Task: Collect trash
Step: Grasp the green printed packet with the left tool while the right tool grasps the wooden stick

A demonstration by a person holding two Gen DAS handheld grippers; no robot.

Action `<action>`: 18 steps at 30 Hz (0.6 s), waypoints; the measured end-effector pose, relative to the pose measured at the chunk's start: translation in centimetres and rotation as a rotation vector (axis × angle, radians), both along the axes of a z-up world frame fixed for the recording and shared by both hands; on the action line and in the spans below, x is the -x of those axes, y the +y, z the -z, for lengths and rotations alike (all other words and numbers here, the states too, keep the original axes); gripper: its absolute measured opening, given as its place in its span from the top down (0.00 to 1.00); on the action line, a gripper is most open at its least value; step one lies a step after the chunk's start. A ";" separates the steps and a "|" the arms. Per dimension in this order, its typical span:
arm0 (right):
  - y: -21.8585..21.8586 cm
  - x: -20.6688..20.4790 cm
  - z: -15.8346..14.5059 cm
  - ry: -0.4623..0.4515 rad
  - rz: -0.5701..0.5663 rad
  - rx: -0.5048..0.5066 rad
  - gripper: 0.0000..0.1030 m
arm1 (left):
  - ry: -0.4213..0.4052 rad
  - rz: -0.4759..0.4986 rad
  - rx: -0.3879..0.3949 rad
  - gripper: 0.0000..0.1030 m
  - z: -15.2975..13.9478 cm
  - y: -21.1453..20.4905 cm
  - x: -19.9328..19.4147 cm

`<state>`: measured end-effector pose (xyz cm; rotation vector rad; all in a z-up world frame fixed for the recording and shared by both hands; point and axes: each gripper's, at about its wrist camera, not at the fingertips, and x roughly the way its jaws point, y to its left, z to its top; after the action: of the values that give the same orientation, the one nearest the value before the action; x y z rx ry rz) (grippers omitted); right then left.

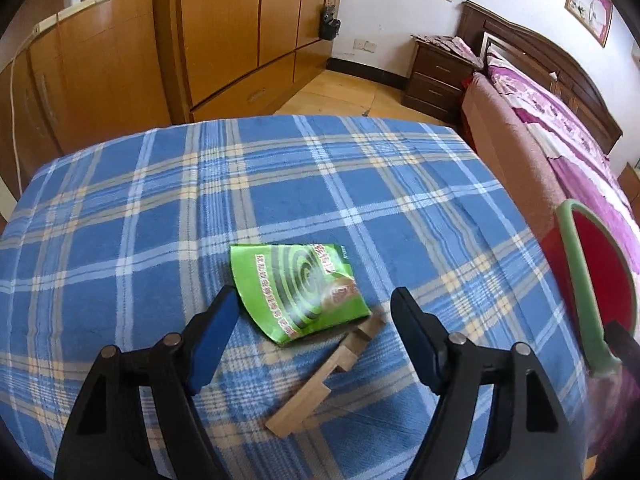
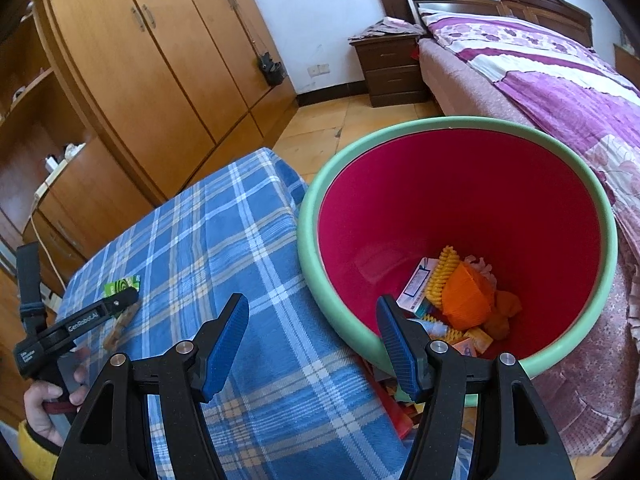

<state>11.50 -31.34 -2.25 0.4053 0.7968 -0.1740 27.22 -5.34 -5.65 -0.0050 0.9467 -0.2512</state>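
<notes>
A green printed packet point(image 1: 298, 290) lies flat on the blue plaid table cover point(image 1: 160, 208). My left gripper point(image 1: 314, 295) hovers over the packet's near edge, open, with its blue pads point(image 1: 212, 344) clear of it on both sides. A notched wooden piece point(image 1: 320, 380) lies just below the packet, between the fingers. From the right wrist view, the left gripper point(image 2: 127, 297) shows small at the left above the packet point(image 2: 122, 285), held by a hand point(image 2: 44, 404). My right gripper point(image 2: 312, 301) is open and holds nothing, over the table edge by the red bin point(image 2: 460, 208).
The bin has a green rim point(image 2: 460, 123) and holds several pieces of orange, yellow and paper trash point(image 2: 464, 300). It stands between the table and a bed point(image 2: 560, 92) with a purple cover. Wooden wardrobes point(image 1: 240, 28) and a nightstand point(image 1: 436, 76) line the far side.
</notes>
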 end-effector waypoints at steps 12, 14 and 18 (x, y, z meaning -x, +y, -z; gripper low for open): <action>1.3 -0.3 -0.8 -0.012 -0.035 0.012 0.34 | -0.026 -0.072 0.085 0.44 -1.5 3.0 1.4; 2.0 -0.4 -1.1 -0.021 -0.054 0.019 0.34 | -0.045 -0.094 0.094 0.44 -2.2 3.9 2.1; 3.8 -0.9 -1.6 -0.031 -0.116 0.028 0.34 | -0.077 -0.152 0.084 0.44 -3.3 6.1 3.9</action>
<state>12.44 -27.50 -0.64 0.3335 0.7844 -0.0706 23.33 0.72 -2.30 -0.1435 0.8538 -0.1494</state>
